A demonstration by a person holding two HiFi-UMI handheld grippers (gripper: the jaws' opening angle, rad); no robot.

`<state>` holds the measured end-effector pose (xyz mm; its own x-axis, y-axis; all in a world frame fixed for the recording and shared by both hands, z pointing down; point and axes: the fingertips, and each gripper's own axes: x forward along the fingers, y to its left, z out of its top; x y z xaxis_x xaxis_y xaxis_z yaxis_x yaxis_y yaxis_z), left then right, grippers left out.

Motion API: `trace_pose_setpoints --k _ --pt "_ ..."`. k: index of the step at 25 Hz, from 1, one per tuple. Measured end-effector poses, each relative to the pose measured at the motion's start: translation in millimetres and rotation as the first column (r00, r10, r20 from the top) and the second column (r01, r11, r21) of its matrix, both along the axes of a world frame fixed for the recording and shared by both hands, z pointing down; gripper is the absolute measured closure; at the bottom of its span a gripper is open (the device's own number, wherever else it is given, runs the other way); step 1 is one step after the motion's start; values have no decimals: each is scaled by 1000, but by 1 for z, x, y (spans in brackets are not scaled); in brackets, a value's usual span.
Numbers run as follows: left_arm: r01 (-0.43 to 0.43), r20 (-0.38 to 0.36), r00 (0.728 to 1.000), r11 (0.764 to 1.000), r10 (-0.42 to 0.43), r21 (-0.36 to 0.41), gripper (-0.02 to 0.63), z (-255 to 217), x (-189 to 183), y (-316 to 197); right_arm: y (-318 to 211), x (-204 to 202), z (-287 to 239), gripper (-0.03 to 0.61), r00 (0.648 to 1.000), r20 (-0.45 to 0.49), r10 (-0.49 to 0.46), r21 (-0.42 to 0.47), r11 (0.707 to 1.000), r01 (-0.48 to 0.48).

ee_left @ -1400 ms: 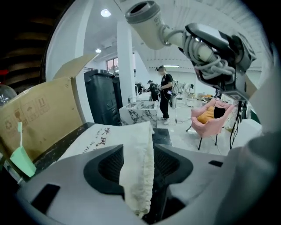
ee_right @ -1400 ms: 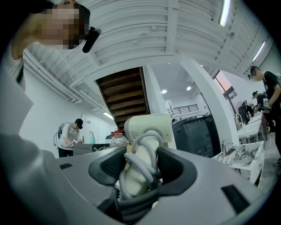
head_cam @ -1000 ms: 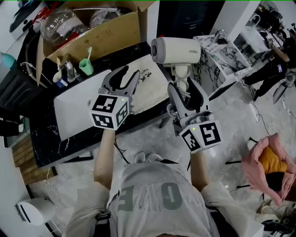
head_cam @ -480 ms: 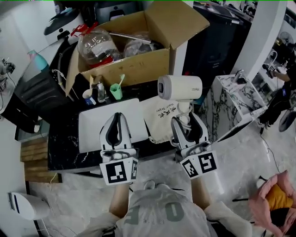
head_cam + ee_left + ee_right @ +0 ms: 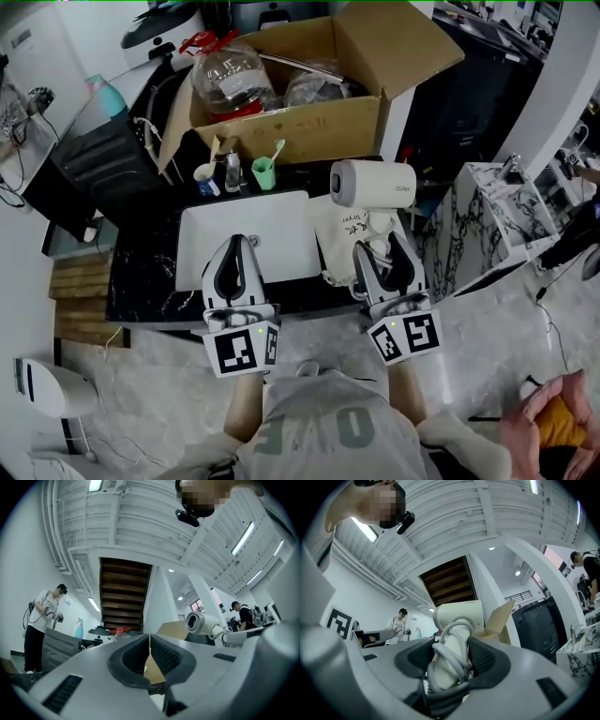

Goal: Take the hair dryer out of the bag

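**A:** Which step is this?

**B:** The lifting-out looks done to me. Just right of centre, low in the head view, the right gripper (image 5: pixel 381 247) is clamped round the handle of the hair dryer (image 5: pixel 373 184). The cord (image 5: pixel 457 645) is wound about that handle, which holds the jaws wide. The barrel stands above the jaws, wholly outside the bag (image 5: pixel 337 246). The bag lies slack on the dark counter (image 5: pixel 141 281), under and just left of the handle. I can't tell whether the two touch.

**A:** And the other hand?

**B:** The left gripper (image 5: pixel 238 246), left of centre, has just been closing. Its pads meet with nothing between them.

**A:** So what's next?

**B:** Probably a set-down: carry the dryer aside and lower it onto a bare spot without the cord snagging the bag. The left one would have to open first if the bag needs pinning.

**A:** Count it off, nearest first.

**B:** Two grippers, one dryer, one bag. Then one white tray (image 5: pixel 272 225) at centre. Behind it is a row of three: a white cup (image 5: pixel 205 174), a clear bottle (image 5: pixel 232 172) and a green cup (image 5: pixel 263 173) holding one toothbrush (image 5: pixel 277 150). Farthest, at the top, is one open cardboard box (image 5: pixel 309 127).
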<state>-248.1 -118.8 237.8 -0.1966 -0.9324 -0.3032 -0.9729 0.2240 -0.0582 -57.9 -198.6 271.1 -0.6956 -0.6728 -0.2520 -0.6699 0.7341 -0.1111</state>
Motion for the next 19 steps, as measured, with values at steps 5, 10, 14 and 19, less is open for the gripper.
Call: trace_pose_setpoints --k 5,10,14,19 --pt "7 -5 1000 1000 -7 -10 577 3 -3 0 3 -3 -3 341 1000 -13 -12 15 1000 12" --pt "2 -18 1000 1000 -3 -28 578 8 -7 0 1 -6 -3 341 1000 -16 -19 2 1000 19" --pt "0 -16 1000 999 -1 -36 577 10 -9 -1 0 -7 1 341 1000 -22 -21 -11 1000 21" --pt "-8 -9 1000 999 7 -50 578 13 -9 -2 2 -10 4 339 999 -27 -28 -25 999 27"
